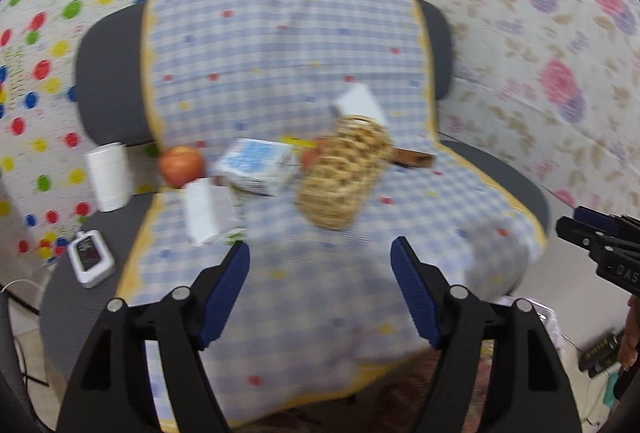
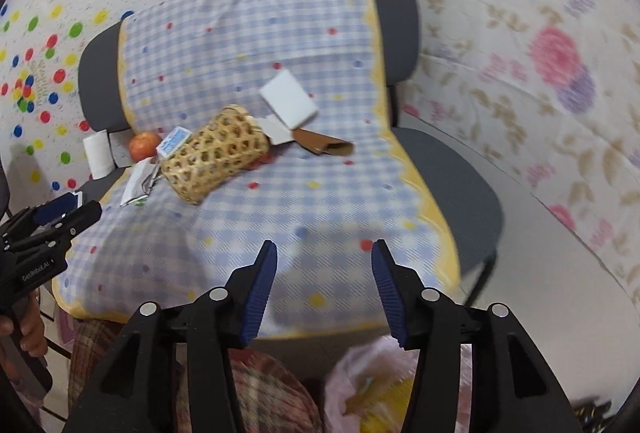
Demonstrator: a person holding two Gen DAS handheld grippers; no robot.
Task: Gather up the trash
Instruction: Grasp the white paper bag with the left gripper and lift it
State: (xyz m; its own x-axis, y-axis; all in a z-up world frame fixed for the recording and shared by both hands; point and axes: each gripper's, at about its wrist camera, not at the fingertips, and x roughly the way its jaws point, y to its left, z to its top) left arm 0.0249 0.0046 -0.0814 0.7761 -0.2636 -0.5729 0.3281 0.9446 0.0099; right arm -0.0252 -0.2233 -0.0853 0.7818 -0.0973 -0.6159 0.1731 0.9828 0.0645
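A grey chair draped in a blue checked cloth [image 1: 320, 53] holds the items. A woven basket [image 1: 344, 177] [image 2: 212, 161] lies on its side mid-seat. Around it are a blue-and-white carton [image 1: 256, 169], a red apple [image 1: 181, 165] [image 2: 143, 145], a white wrapper [image 1: 208, 213] [image 2: 134, 183], a white box [image 1: 358, 103] [image 2: 290, 99] and brown cardboard [image 2: 326, 147]. My left gripper [image 1: 320, 261] is open and empty above the seat's front. My right gripper [image 2: 324, 261] is open and empty over the front edge.
A white cup [image 1: 108, 177] and a small white device [image 1: 90, 257] sit on the chair's bare left part. A pink plastic bag [image 2: 372, 393] with yellow contents lies below the seat front. Patterned sheets cover the walls.
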